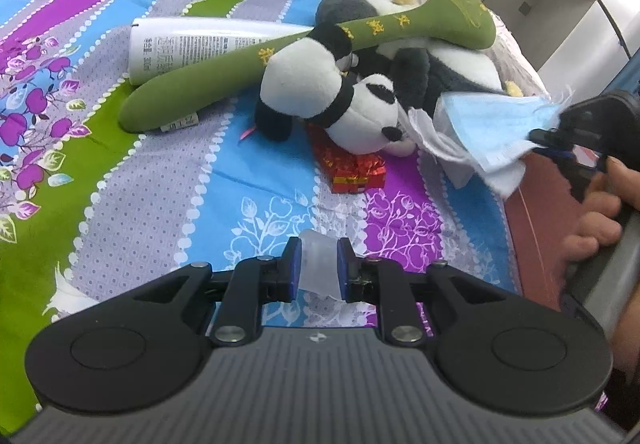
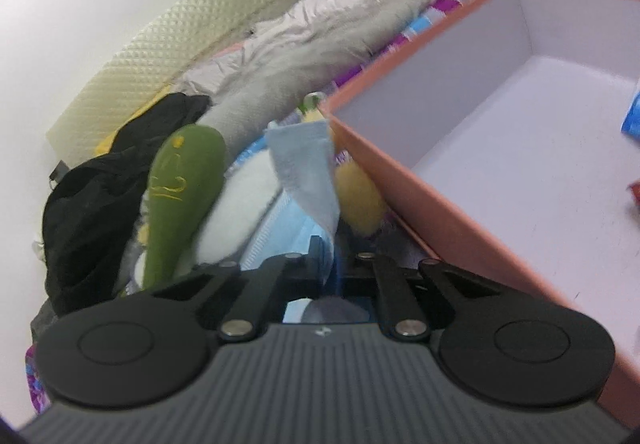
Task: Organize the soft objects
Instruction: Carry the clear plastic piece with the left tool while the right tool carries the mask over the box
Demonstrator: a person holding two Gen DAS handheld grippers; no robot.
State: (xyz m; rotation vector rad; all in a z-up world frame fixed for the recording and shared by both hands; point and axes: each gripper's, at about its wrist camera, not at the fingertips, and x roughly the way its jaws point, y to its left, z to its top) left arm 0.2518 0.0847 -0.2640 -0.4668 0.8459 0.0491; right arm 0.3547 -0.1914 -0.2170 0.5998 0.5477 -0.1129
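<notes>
Right claw [image 2: 335, 244] is clamped on a corner of the blue face mask [image 1: 494, 121], which trails away from its tips across the plush panda [image 1: 360, 107] on the bed [image 1: 160, 179]. Just to its right the orange box [image 2: 400, 179] stands with its open tray alongside, so the carry looks short and sideways. Left claw [image 1: 318, 268], farther off, pinches a small translucent piece [image 1: 318, 264].

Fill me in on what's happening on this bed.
A person is sorting soft things with a claw in each hand. The right claw is shut on a blue face mask beside the plush panda, next to the open orange box. The left claw grips a small translucent white piece above the bedsheet.
</notes>
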